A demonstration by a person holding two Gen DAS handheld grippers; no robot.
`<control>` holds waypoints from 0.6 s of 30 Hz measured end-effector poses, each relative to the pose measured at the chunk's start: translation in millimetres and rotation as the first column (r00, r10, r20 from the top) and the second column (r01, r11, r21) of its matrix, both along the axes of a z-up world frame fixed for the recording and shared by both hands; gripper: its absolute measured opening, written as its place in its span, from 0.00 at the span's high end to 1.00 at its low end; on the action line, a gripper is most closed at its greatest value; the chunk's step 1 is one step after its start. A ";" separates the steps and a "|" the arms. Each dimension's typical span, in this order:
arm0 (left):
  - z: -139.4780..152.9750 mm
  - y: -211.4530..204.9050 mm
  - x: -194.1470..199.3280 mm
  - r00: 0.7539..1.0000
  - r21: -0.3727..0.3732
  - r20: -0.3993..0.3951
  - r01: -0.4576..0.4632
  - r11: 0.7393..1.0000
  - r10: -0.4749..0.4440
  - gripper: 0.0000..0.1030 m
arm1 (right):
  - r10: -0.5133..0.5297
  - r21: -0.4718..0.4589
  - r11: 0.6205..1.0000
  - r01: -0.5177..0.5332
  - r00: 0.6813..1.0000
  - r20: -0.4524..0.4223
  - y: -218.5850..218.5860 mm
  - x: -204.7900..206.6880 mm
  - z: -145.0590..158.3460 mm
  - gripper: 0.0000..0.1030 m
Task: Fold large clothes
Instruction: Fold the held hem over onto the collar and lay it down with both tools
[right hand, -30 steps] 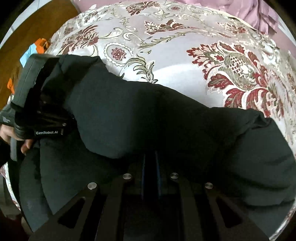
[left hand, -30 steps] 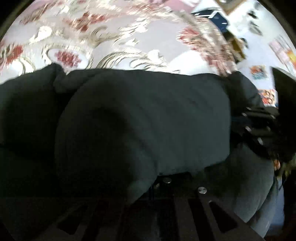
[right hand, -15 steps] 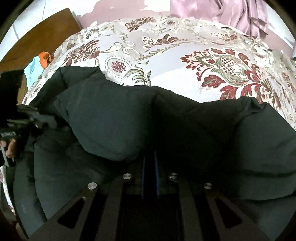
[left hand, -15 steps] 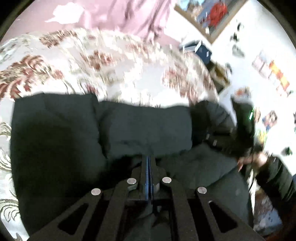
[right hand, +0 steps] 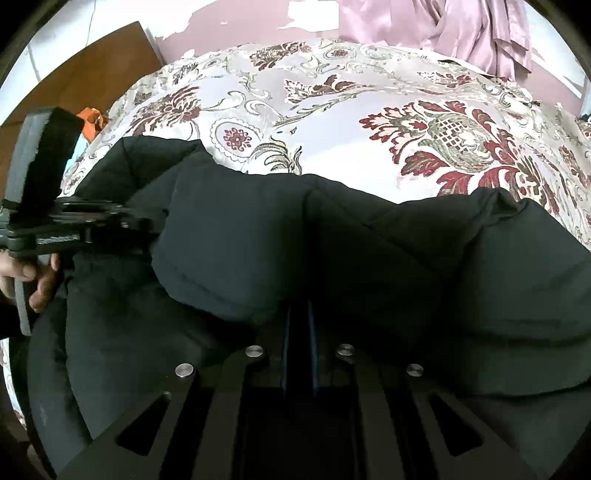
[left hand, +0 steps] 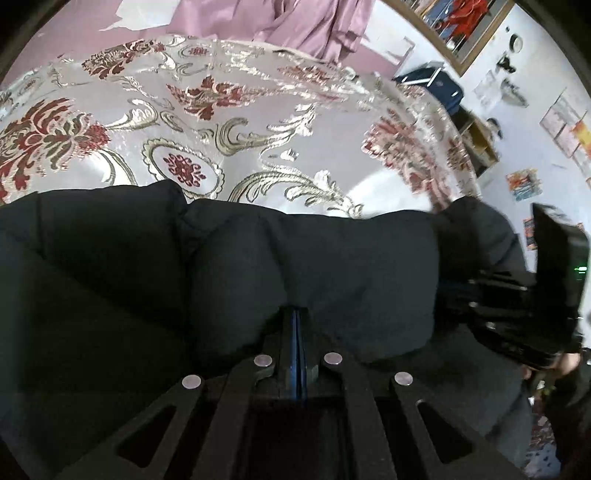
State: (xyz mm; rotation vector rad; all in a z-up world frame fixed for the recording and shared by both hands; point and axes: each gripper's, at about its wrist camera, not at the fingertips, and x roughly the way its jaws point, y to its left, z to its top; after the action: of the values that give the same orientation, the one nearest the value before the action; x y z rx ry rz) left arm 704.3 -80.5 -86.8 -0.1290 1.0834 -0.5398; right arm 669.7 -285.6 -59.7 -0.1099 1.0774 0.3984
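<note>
Left wrist view shows our left hand-held gripper (left hand: 295, 321) closed tight, its blue pads pinching a fold of the dark padded jacket (left hand: 314, 266). We see the jacket lying across the near part of the bed, on a floral bedspread (left hand: 207, 122) patterned in red and gold. Our right hand-held gripper (right hand: 298, 317) is likewise clamped on a puffy fold of the same jacket. In the right wrist view a hand (right hand: 33, 277) holds the left tool at the jacket's left end. Pink fabric (right hand: 461, 29) is bunched at the bed's far side.
</note>
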 end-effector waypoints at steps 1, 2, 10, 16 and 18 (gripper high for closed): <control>-3.6 -3.5 2.3 1.000 0.013 -0.006 -0.002 1.000 0.003 0.96 | 0.000 -0.004 1.000 0.000 1.000 -0.003 0.6 0.4 -0.7 0.93; -7.9 -6.8 4.6 1.000 0.027 -0.009 -0.005 1.000 0.005 0.96 | 0.000 -0.012 1.000 0.000 1.000 -0.004 2.1 0.8 -1.6 0.93; -13.2 -2.7 -4.4 0.998 0.012 0.026 -0.051 0.999 0.050 0.96 | 0.002 -0.075 0.997 0.006 0.995 0.102 14.1 -11.4 0.1 0.93; 14.1 0.2 -24.5 0.986 0.062 0.017 -0.166 0.984 0.166 0.96 | -0.012 -0.079 0.996 0.026 0.984 0.176 10.7 -27.9 26.8 0.87; 28.4 3.3 -35.9 0.982 0.071 0.035 -0.188 0.980 0.186 0.92 | -0.036 -0.097 0.993 0.060 0.973 0.229 10.6 -38.0 38.4 0.72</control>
State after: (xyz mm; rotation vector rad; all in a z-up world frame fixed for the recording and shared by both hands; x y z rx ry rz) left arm 668.4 -77.2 -58.3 -0.1565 1.0500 -0.3317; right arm 631.7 -275.0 -21.3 -0.2160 0.8727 0.2788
